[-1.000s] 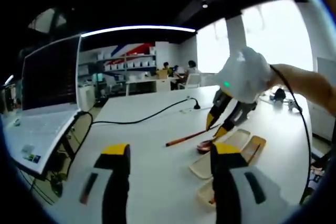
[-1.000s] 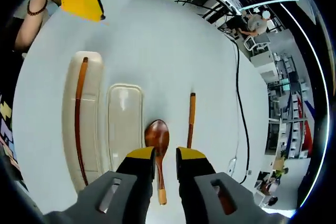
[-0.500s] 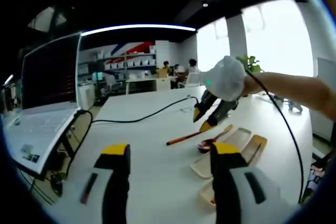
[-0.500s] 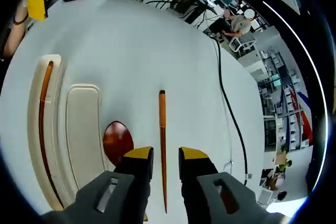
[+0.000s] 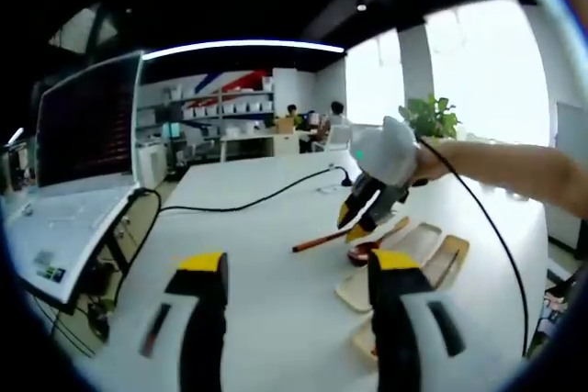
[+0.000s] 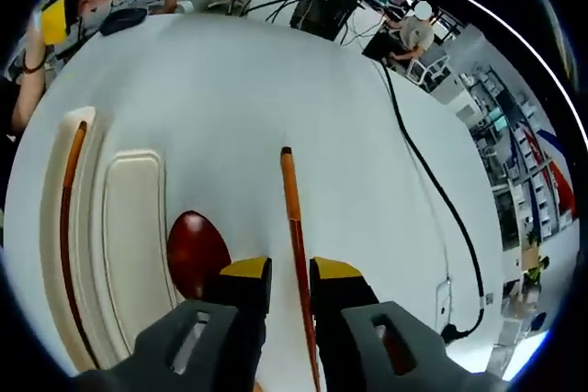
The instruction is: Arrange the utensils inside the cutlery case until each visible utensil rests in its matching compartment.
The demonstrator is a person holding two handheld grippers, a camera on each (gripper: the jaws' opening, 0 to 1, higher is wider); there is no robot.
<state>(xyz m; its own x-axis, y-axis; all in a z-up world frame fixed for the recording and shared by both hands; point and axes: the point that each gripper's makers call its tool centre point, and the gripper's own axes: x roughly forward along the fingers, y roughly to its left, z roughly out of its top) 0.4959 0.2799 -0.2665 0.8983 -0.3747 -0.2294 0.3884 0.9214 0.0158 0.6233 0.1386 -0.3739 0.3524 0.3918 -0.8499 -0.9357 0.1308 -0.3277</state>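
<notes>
Right hand-held gripper (image 6: 278, 271): the yellow-tipped jaws are spread a little, one on each side of a brown chopstick (image 6: 295, 227) that lies flat on the white counter (image 6: 220, 89). Whether the tips touch the chopstick cannot be told. In the left gripper view the same hand-held gripper (image 5: 354, 220) points down at the chopstick (image 5: 320, 243), with a person's arm (image 5: 514, 164) behind it.

Just beside that chopstick lies a dark red spoon (image 6: 195, 252), its bowl on the counter next to the cutlery case (image 6: 129, 181). The case is cream-coloured, with long parallel compartments. The outermost compartment holds a second chopstick (image 6: 66, 199); the middle compartment beside the spoon is bare.

Left hand-held gripper (image 5: 299, 268): the jaws are spread wide and hold nothing, above bare counter near the case (image 5: 409, 254).

A black cable (image 5: 248, 201) runs across the counter. A laptop (image 5: 78, 167) stands at the far edge.
</notes>
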